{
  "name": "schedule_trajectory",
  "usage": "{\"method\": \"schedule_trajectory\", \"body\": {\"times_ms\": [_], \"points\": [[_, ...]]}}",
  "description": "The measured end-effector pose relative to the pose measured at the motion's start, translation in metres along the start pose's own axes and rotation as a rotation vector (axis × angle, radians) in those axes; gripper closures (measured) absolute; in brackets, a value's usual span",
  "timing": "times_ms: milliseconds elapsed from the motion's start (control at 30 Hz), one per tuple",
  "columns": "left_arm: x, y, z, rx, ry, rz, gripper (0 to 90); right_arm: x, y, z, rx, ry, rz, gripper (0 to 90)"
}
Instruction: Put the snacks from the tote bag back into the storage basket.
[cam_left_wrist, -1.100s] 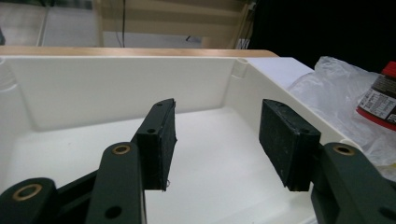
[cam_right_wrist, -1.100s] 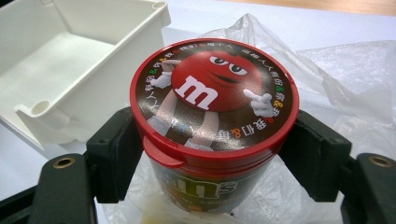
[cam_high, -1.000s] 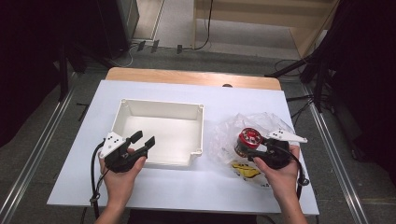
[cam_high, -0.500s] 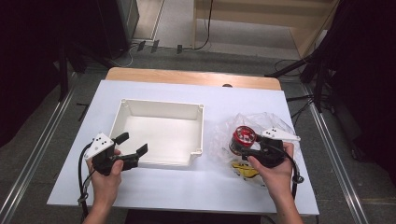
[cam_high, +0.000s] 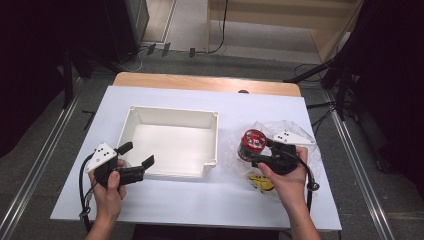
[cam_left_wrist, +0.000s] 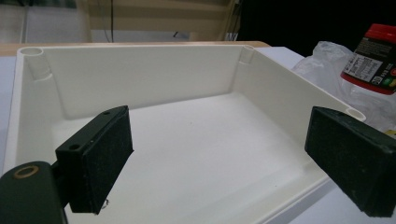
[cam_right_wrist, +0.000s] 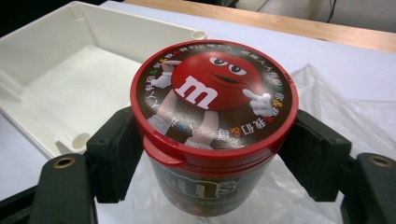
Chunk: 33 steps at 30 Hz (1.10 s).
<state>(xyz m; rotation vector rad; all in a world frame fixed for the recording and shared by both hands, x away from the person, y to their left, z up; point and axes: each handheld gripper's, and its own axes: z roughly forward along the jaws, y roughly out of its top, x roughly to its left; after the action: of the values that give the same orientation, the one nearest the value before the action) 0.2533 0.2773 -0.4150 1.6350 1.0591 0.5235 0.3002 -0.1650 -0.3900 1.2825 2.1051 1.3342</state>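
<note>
1. As the left gripper drew back toward the near left corner of the table, its jaws had just been opening and stood wide apart with nothing between them; a second earlier they had been narrower and closer to the white tray.
2. That suggested the left hand had finished with the tray, which sat empty at the middle of the table, its near wall just beyond the open pads.
3. Meanwhile the right gripper was clamped on the candy tub, one pad against each side below the red lid, as the right gripper view showed.
4. The tub was held over the crinkled clear plastic bag near the right edge, having shifted slightly from where it was a second before; its likely destination was the tray.
5. The lid carried a red cartoon character with a white "m", ringed by small Chinese characters too fine to read.
6. The tub's side label showed "m&m's" lettering, partly hidden.
7. A yellow printed item lay near the right hand; its writing was illegible.
</note>
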Motion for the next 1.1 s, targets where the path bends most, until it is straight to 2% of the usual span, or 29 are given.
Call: {"method": "schedule_trajectory", "body": {"times_ms": [100,267,600,1100], "points": [[0.001,0.0,0.0,0.011,0.003,0.007,8.1,0.004,0.003,0.004,-0.003,0.014,-0.006,25.9],[0.0,0.0,-0.002,0.002,-0.009,0.018,8.1,0.012,0.008,0.007,-0.014,0.027,-0.015,25.9],[0.003,0.002,-0.006,-0.001,-0.008,0.021,8.1,0.02,0.014,0.013,-0.015,0.053,-0.026,26.0],[0.002,0.001,-0.005,0.002,-0.019,0.029,8.1,0.032,0.024,0.023,-0.023,0.074,-0.08,26.0]]}}
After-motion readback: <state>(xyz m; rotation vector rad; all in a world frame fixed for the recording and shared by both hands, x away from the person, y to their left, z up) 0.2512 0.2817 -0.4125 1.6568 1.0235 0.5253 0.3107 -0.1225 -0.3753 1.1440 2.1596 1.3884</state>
